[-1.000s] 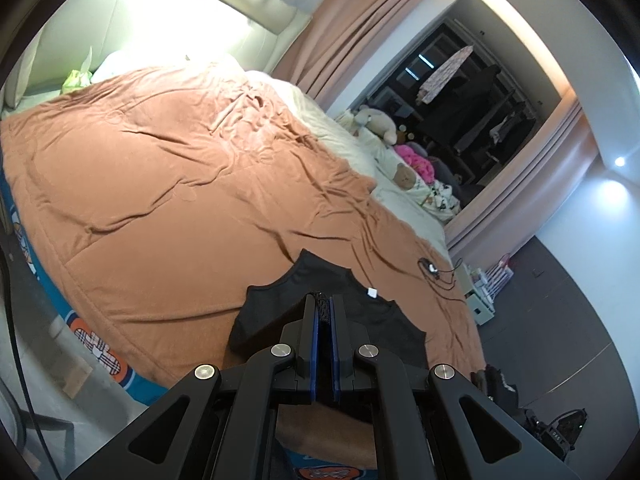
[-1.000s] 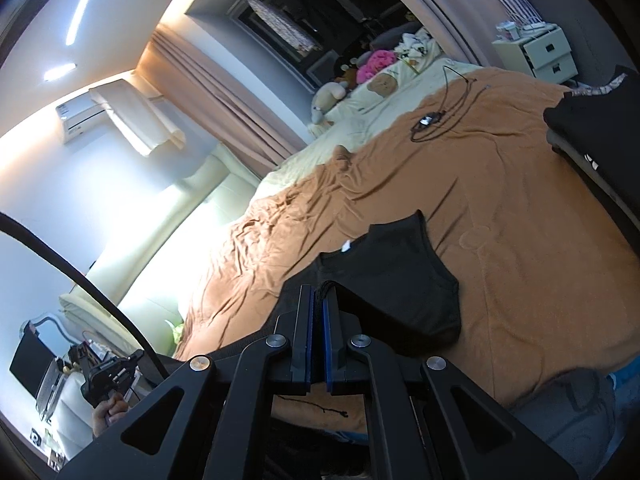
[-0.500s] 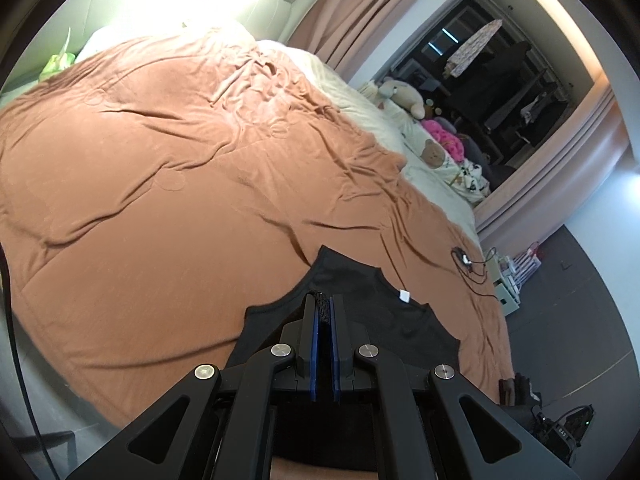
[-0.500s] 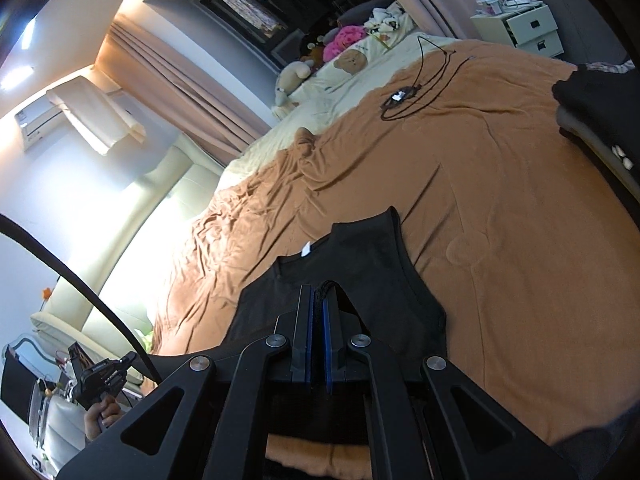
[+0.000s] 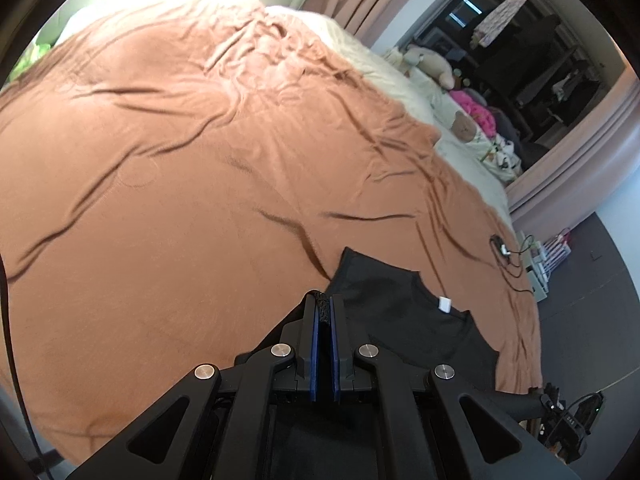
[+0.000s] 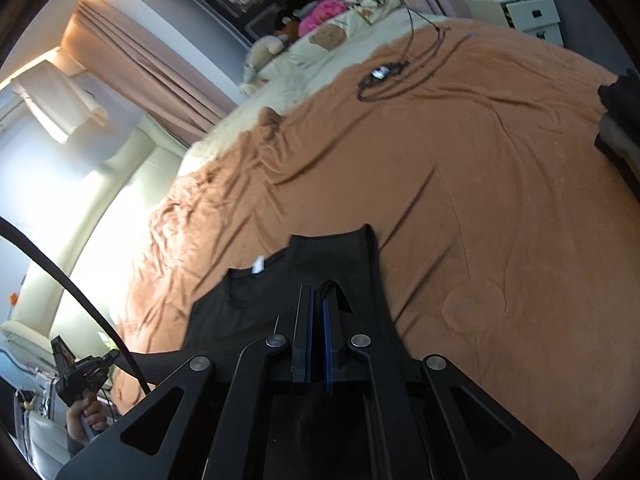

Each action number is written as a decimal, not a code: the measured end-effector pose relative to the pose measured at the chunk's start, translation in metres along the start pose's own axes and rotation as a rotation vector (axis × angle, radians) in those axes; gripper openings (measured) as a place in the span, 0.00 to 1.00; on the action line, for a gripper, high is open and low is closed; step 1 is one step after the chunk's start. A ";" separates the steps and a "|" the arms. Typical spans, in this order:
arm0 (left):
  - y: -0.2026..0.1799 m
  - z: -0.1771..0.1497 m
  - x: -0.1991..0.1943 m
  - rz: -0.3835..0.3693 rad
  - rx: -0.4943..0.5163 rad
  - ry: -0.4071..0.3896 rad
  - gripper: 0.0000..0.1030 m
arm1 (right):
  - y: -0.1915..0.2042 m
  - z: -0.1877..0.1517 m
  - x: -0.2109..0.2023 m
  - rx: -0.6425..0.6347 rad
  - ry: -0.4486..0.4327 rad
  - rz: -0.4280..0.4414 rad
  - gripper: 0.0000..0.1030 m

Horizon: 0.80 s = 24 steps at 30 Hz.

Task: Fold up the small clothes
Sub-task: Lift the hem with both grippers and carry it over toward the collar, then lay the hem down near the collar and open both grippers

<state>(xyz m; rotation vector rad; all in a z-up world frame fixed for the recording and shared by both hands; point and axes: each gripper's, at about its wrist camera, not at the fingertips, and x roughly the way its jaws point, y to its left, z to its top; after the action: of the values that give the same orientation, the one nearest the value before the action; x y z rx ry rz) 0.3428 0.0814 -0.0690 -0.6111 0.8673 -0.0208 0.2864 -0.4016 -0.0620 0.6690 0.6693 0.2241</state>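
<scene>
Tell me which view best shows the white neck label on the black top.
The left wrist view: the white label is sharp and face-on at the black top neckline. The right wrist view shows it smaller, blurred and edge-on.

The right hand-held gripper (image 6: 318,300) pinches a fold of the black top (image 6: 280,280), its jaws closed on the cloth. The top lies spread on the brown blanket (image 6: 500,200), its white neck label (image 6: 259,265) just left of the gripper. Beyond the top, a coiled black cable (image 6: 384,76) rests on the blanket, with stuffed toys (image 6: 320,20) farther back near the curtain (image 6: 152,68)
</scene>
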 end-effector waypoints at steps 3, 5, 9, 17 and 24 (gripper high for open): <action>0.002 0.005 0.024 0.025 -0.001 0.032 0.04 | 0.002 0.007 0.017 0.004 0.029 -0.025 0.01; 0.000 0.008 0.037 0.038 0.008 0.047 0.04 | 0.003 0.013 0.027 0.008 0.045 -0.041 0.01; 0.000 0.016 0.065 0.072 0.030 0.084 0.04 | 0.001 0.026 0.043 0.024 0.071 -0.069 0.01; 0.010 0.020 0.113 0.132 0.027 0.167 0.05 | -0.001 0.031 0.074 0.028 0.122 -0.142 0.02; 0.015 0.018 0.113 0.179 0.081 0.156 0.58 | -0.007 0.035 0.088 0.008 0.166 -0.160 0.17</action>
<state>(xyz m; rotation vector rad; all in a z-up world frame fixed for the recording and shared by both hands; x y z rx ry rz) 0.4265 0.0732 -0.1475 -0.4583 1.0655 0.0589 0.3768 -0.3896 -0.0901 0.6055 0.8793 0.1296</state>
